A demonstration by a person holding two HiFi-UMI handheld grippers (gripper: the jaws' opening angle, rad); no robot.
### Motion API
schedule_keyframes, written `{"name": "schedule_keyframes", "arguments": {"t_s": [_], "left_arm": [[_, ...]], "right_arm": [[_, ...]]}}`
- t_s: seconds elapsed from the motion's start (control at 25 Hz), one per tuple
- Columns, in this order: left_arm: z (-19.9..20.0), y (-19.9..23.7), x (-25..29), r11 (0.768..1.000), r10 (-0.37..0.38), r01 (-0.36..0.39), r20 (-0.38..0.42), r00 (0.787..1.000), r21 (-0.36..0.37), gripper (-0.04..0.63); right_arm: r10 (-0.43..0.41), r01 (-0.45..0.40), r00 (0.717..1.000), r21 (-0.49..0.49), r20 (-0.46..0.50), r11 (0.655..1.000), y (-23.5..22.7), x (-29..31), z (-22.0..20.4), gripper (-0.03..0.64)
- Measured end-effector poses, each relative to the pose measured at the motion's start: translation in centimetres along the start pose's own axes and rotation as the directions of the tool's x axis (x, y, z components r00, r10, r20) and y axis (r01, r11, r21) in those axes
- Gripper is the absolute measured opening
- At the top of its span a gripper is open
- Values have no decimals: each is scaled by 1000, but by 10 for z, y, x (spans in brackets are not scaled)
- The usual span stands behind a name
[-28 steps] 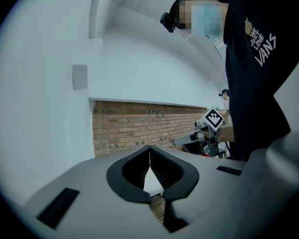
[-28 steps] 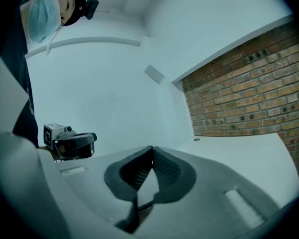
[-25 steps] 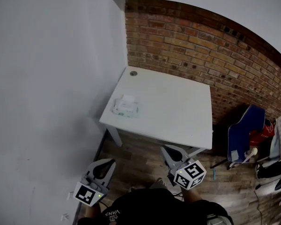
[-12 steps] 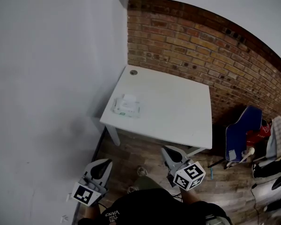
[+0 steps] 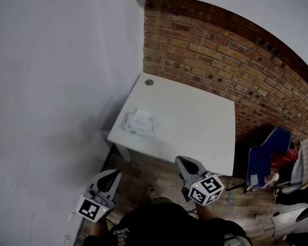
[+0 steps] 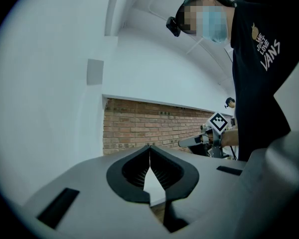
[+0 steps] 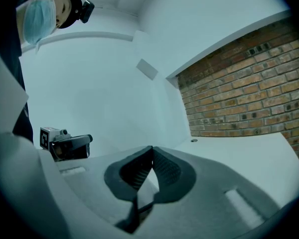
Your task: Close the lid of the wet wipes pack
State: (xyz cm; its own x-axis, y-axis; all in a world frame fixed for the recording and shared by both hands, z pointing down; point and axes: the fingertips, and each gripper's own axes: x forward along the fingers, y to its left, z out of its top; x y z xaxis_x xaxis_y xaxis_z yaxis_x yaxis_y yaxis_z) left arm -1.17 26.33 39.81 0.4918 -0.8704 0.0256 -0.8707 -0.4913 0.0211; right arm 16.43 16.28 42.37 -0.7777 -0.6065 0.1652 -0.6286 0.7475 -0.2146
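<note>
The desk [image 5: 195,127] has slid a touch lower in your head view over the last second: you're closing in, both claws carried low and well short of its front edge. Left gripper [image 5: 113,174] and right gripper [image 5: 182,161] each have their jaws pressed together on nothing, and the wet wipes pack [image 5: 138,122] lies by the desk's left edge, near the front-left corner — its lid too small to read. Looks like the approach step — next you'd reach over that corner and press the flap flat.
</note>
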Motion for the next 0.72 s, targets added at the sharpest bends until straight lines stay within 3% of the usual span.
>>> {"name": "schedule_keyframes", "arguments": {"t_s": [0.72], "left_arm": [[-17, 32, 100, 993, 115, -115, -23, 993, -32, 0]], "right_arm": [[117, -116, 992, 26, -34, 993, -93, 64, 11, -2]]}}
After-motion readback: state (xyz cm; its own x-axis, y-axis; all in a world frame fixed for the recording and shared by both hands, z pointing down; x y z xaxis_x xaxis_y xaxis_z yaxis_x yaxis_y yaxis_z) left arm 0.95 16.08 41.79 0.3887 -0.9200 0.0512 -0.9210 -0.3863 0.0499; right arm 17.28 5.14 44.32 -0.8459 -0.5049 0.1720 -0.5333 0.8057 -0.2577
